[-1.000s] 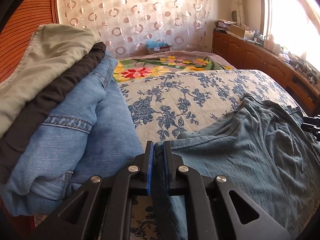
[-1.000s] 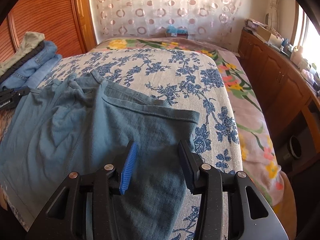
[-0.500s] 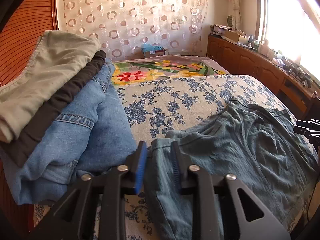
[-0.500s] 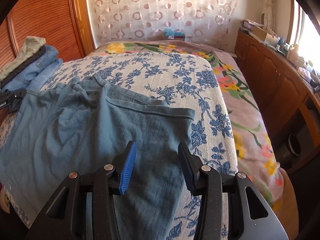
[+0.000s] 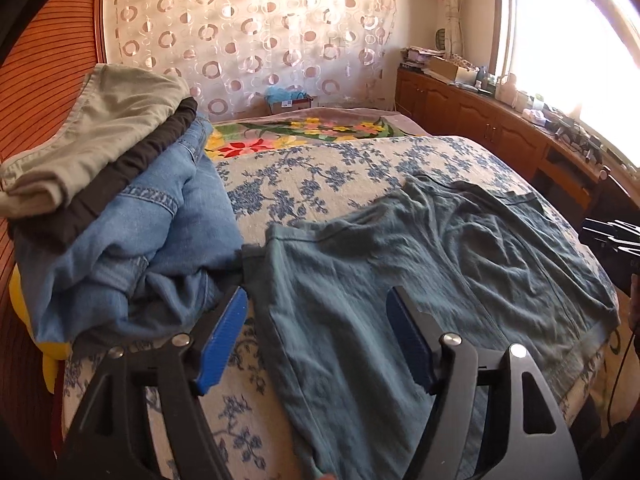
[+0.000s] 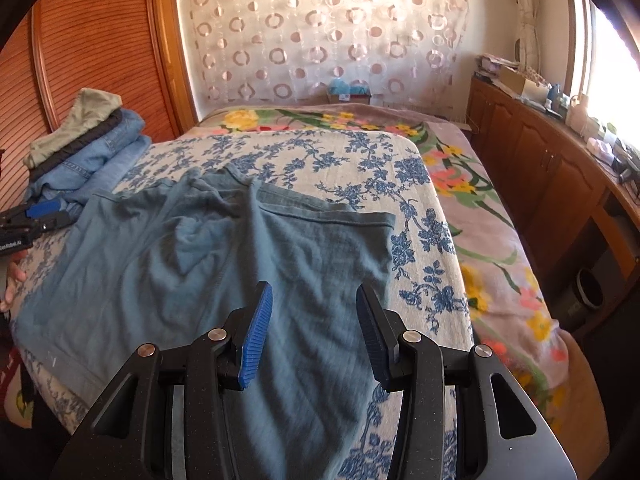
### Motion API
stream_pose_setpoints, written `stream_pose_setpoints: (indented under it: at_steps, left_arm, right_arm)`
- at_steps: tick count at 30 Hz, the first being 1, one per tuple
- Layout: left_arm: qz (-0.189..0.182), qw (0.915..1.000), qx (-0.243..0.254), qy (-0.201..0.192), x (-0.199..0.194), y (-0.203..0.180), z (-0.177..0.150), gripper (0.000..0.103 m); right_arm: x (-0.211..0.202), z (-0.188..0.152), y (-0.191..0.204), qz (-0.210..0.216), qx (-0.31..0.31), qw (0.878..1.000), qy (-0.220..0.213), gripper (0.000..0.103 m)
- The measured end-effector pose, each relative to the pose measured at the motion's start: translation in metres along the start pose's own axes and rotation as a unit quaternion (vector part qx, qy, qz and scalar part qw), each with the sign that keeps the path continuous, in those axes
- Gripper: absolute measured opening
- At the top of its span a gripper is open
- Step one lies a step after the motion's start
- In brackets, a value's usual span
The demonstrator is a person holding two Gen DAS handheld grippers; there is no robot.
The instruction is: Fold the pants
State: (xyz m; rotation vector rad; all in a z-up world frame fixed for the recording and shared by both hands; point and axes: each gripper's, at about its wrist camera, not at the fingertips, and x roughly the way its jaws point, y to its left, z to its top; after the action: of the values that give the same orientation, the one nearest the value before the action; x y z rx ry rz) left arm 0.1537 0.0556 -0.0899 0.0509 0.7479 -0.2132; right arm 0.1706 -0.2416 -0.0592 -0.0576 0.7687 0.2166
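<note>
Teal pants (image 5: 420, 280) lie spread flat across the near edge of a bed (image 5: 320, 176) covered in blue-flowered cloth, legs trailing over that edge. The left gripper (image 5: 316, 328) hovers above them, its jaws opening with nothing pressed between the pads. The right gripper (image 6: 314, 320) hangs apart over the pants, gripping nothing. Folded clothes (image 5: 112, 200) are stacked at the bed's left edge.

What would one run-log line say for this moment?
pants: flat on bed | left gripper: opening, empty | right gripper: open, empty
</note>
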Motion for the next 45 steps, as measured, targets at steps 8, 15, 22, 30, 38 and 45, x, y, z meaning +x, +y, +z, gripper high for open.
stream_pose_setpoints:
  at_steps: [8, 15, 22, 30, 38, 45]
  left_arm:
    - [0.002, 0.9999, 0.012, 0.003, -0.019, -0.017, -0.026, 0.072]
    - [-0.001, 0.9999, 0.005, 0.010, -0.033, -0.023, -0.051, 0.072]
    - [0.007, 0.9997, 0.004, 0.024, -0.039, -0.023, -0.074, 0.072]
    - [0.016, 0.9990, -0.013, 0.040, -0.039, -0.011, -0.097, 0.072]
    - [0.016, 0.9989, -0.019, 0.039, -0.037, -0.010, -0.105, 0.072]
    - [0.017, 0.9992, -0.019, 0.033, -0.040, -0.010, -0.106, 0.072]
  right_arm:
    - [-0.020, -0.022, 0.010, 0.004, 0.002, 1.000, -0.006, 0.044]
    - [-0.033, -0.049, 0.014, 0.001, 0.006, 1.000, -0.002, 0.044]
    - [-0.041, -0.069, 0.009, -0.004, 0.016, 1.000, 0.005, 0.044]
    - [-0.045, -0.088, 0.003, -0.011, 0.025, 0.999, 0.024, 0.044]
    - [-0.054, -0.098, 0.004, -0.015, 0.026, 0.999, 0.032, 0.044]
    - [-0.057, -0.106, 0.004, -0.011, 0.035, 0.998, 0.043, 0.044]
